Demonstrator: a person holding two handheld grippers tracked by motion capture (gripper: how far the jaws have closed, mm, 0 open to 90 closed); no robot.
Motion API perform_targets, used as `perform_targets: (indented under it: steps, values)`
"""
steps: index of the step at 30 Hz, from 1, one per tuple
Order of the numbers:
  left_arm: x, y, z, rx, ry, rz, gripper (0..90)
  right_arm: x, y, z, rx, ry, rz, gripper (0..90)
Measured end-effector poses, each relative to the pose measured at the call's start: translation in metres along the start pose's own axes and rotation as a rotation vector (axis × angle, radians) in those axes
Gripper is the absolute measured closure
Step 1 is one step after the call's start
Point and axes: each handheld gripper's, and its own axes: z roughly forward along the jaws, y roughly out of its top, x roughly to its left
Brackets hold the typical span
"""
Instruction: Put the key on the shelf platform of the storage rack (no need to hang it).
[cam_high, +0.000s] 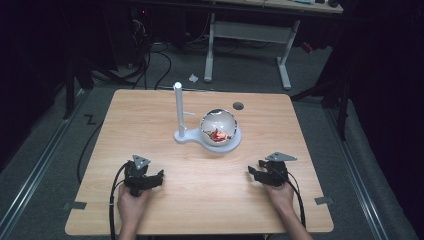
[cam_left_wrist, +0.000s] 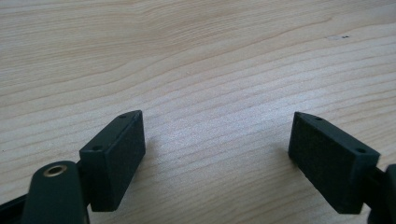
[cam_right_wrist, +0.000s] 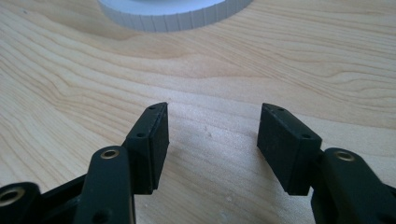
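A white stand (cam_high: 186, 136) sits at the middle of the wooden table (cam_high: 150, 115), with an upright white post (cam_high: 178, 107) on its left. On the stand's round right part rests a shiny metal bowl (cam_high: 218, 127) holding red pieces (cam_high: 218, 134). My left gripper (cam_high: 159, 176) lies near the front left, its jaws wide apart over bare wood (cam_left_wrist: 217, 140). My right gripper (cam_high: 251, 173) lies near the front right, pointing toward the stand, open with nothing between its jaws (cam_right_wrist: 212, 135). In the right gripper view the stand's white rim (cam_right_wrist: 173, 14) is just ahead.
A dark round hole (cam_high: 238, 105) marks the table behind the bowl. Black cables (cam_high: 155, 65) and a white desk frame (cam_high: 245, 45) stand on the floor beyond the far edge. Bare wood lies between the two grippers.
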Motion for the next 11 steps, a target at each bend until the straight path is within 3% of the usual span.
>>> perform_targets:
  steps: [4,11]
  values:
    - [0.0001,0.0,0.0,0.0,-0.001,0.002,19.0,0.0087,0.0005,0.0026,0.025,-0.057,-0.099,40.9]
    - [0.0001,-0.0001,0.0,0.0,0.0,0.001,19.0,0.0087,0.0007,0.0028,0.027,-0.055,-0.094,40.2]
